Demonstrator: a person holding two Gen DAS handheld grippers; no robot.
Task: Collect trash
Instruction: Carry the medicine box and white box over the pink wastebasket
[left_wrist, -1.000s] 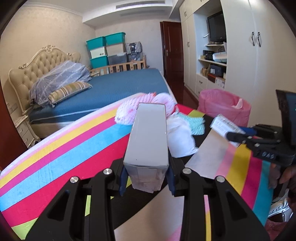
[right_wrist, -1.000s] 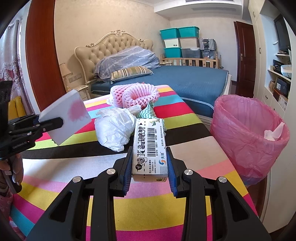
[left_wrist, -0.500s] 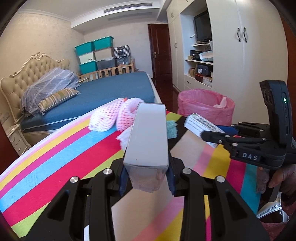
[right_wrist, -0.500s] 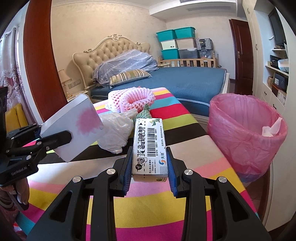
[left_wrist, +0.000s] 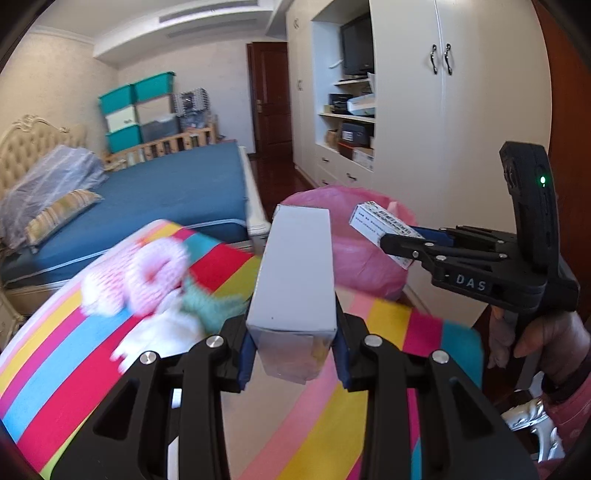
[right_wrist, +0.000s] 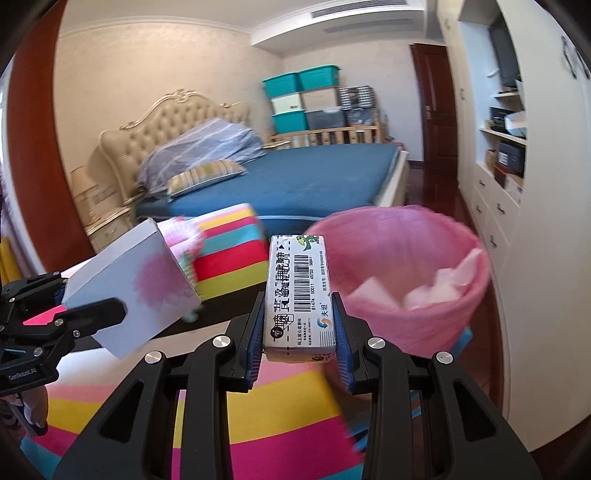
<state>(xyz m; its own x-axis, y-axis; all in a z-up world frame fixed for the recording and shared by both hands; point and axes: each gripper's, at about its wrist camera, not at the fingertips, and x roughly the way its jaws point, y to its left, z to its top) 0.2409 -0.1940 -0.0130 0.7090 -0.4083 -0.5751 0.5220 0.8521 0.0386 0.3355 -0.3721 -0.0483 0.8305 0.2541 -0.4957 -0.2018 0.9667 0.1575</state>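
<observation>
Beside the striped table (right_wrist: 258, 417), the pink-lined round bin (right_wrist: 436, 321) stood ahead-right. The right gripper (right_wrist: 299, 332), nearer, clamped a barcoded carton (right_wrist: 298, 291) lengthwise; the left gripper (left_wrist: 291, 354) clamped a plain grey carton (left_wrist: 295, 273).

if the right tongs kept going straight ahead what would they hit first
Probably the pink-lined trash bin: the right tongs, shut on the barcoded box, point at its near left rim, though depth is unclear.

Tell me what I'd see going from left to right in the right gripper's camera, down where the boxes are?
Left gripper → plain white box it holds → striped tablecloth → barcode box in the right gripper → pink-lined trash bin.
</observation>
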